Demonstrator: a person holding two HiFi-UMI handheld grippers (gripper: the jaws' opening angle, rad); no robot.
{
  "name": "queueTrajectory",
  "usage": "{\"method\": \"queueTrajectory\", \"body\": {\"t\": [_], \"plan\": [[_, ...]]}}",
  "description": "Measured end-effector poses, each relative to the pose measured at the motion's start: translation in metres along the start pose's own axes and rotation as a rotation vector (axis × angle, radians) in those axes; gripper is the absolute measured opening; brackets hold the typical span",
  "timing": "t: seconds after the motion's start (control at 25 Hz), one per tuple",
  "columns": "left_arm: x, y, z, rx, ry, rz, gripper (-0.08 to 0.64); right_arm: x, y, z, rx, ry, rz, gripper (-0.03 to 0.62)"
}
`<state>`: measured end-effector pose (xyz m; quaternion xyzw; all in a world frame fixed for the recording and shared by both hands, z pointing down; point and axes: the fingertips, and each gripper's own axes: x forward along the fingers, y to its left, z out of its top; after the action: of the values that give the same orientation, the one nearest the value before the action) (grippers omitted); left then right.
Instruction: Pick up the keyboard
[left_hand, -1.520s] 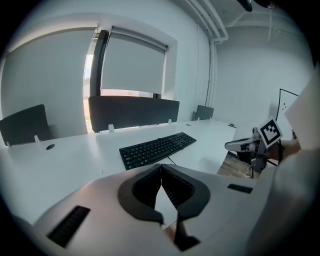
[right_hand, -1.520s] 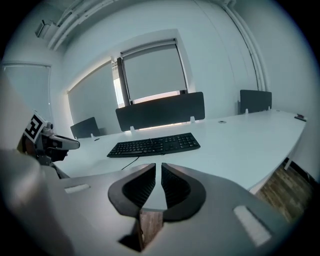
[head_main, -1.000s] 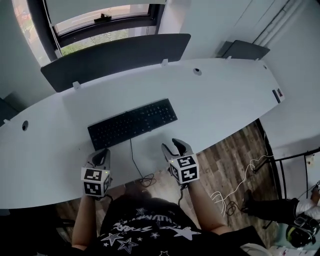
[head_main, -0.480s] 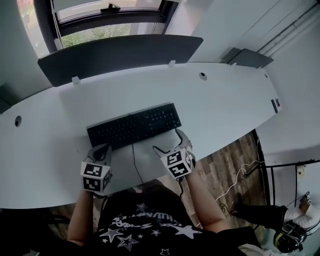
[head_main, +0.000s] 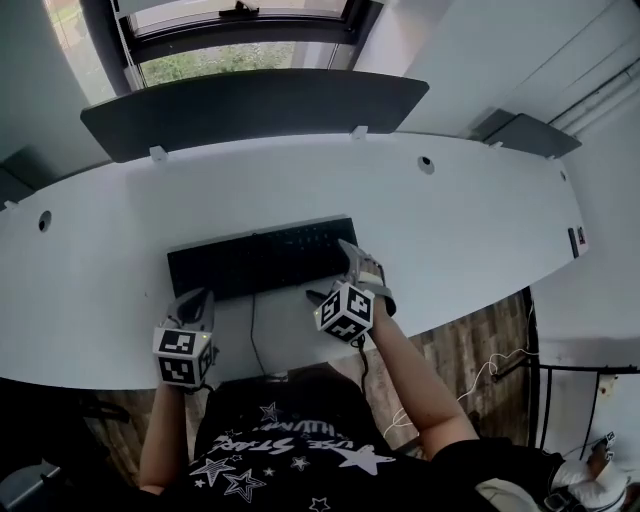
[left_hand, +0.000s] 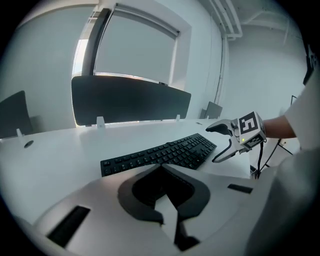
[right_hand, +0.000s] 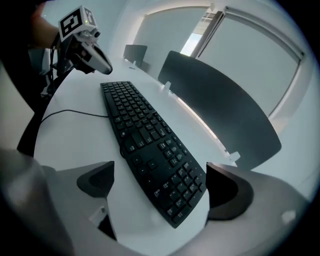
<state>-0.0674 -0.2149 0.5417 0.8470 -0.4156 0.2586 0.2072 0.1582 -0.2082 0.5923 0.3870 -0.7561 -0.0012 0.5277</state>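
Head view shows one keyboard (head_main: 255, 260); left gripper (head_main: 196, 300) closed empty, right gripper (head_main: 328, 270) just opening astride it.

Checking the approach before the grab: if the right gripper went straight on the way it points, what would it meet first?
Most likely the right end of the keyboard: it lies between the fingers of the right gripper, which have just been opening and do not press on it.
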Motion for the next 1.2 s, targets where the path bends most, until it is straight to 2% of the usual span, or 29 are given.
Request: {"method": "queueTrajectory", "body": {"t": [0.24, 0.56, 0.84, 1.2], "plan": [[-0.002, -0.010, -0.003, -0.058, -0.003, 0.089, 0.009, 0.025, -0.003, 0.006, -0.222, -0.004, 0.118, 0.537], [-0.012, -0.010, -0.006, -0.114, -0.007, 0.182, 0.009, 0.039, -0.005, 0.015, -0.330, 0.011, 0.261, 0.574], [-0.017, -0.004, -0.010, -0.171, -0.020, 0.244, 0.009, 0.049, 0.005, 0.021, -0.410, 0.091, 0.450, 0.575], [-0.025, -0.001, -0.031, -0.220, 0.000, 0.281, 0.009, 0.061, 0.012, 0.023, -0.492, 0.210, 0.573, 0.578]]}}
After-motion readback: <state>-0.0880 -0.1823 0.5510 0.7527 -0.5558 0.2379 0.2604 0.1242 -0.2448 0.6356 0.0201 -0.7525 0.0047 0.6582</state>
